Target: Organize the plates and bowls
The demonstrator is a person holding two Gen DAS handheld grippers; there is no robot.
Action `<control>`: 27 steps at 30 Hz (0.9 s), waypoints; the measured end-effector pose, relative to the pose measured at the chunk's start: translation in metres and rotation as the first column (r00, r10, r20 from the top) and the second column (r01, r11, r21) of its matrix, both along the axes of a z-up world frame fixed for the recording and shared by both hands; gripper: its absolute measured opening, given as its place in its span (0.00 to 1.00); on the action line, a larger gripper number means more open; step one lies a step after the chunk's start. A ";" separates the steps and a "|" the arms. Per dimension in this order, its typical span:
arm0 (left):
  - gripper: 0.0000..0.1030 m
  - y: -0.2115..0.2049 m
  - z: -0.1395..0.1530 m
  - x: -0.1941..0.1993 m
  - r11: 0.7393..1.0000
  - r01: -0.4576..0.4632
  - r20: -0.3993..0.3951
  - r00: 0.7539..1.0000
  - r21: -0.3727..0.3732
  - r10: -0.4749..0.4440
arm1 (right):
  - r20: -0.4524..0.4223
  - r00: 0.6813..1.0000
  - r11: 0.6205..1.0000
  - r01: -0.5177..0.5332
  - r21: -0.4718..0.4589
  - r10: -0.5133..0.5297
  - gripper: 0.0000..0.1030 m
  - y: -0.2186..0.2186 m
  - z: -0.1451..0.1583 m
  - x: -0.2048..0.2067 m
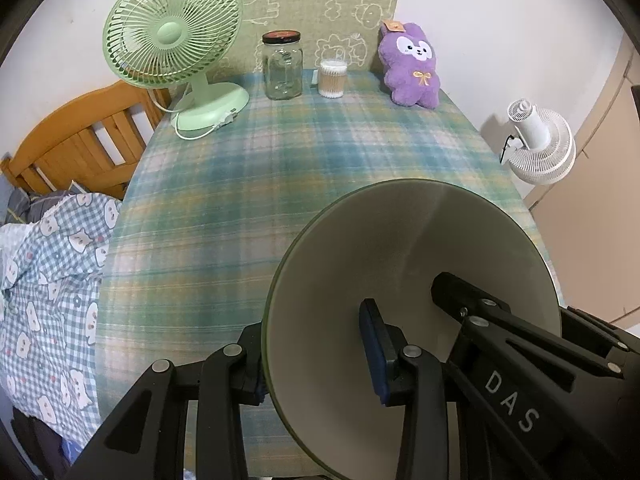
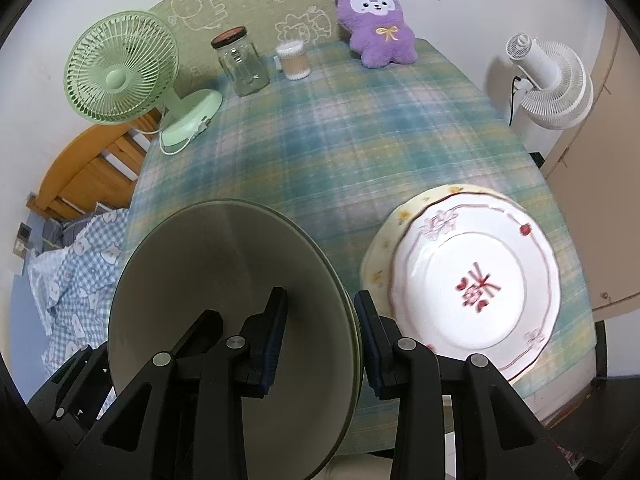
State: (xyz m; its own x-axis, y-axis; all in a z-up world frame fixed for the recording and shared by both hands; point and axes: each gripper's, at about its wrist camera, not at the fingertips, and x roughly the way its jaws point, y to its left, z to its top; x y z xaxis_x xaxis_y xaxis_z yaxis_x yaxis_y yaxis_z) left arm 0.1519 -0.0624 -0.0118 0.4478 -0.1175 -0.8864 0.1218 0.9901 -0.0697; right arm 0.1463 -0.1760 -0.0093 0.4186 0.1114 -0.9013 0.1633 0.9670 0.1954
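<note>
Closest in, both grippers hold the same grey-green plate [image 2: 224,300] by opposite edges. The left gripper [image 1: 316,364] pinches the rim at the lower middle of its view, one pad inside the dish and one behind. The right gripper [image 2: 320,340] clamps the opposite rim, narrowly open, pads pressed on either side. The plate looks raised above the checked tablecloth [image 1: 280,168].

At the lower right of the right view sits a white flowered plate [image 2: 472,280], stacked on a yellowish one [image 2: 384,240]. By my guess that pile is started, and the grey-green plate has yet to join it.

Farther back stand a green fan [image 1: 172,36], a glass jar [image 1: 283,66], a tub of cotton swabs [image 1: 332,79] and a purple plush toy [image 1: 412,68].
</note>
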 end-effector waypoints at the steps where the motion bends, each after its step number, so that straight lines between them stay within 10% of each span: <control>1: 0.35 -0.006 0.001 0.000 1.000 -0.006 0.001 1.000 -0.002 0.006 | 0.001 1.000 1.000 -0.004 -0.002 0.004 0.38 -0.005 0.001 0.001; 27: 0.35 -0.145 -0.024 0.024 0.999 -0.044 -0.078 0.996 -0.010 0.043 | -0.080 0.996 0.999 -0.037 -0.014 0.036 0.38 -0.146 -0.028 0.019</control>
State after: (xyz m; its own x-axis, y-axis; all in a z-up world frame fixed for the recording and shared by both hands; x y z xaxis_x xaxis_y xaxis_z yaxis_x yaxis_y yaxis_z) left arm 0.1755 -0.2070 -0.0361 0.3828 -0.1103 -0.9172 0.0724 0.9934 -0.0892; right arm 0.1648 -0.3224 -0.0370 0.3413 0.1110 -0.9334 0.1421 0.9755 0.1680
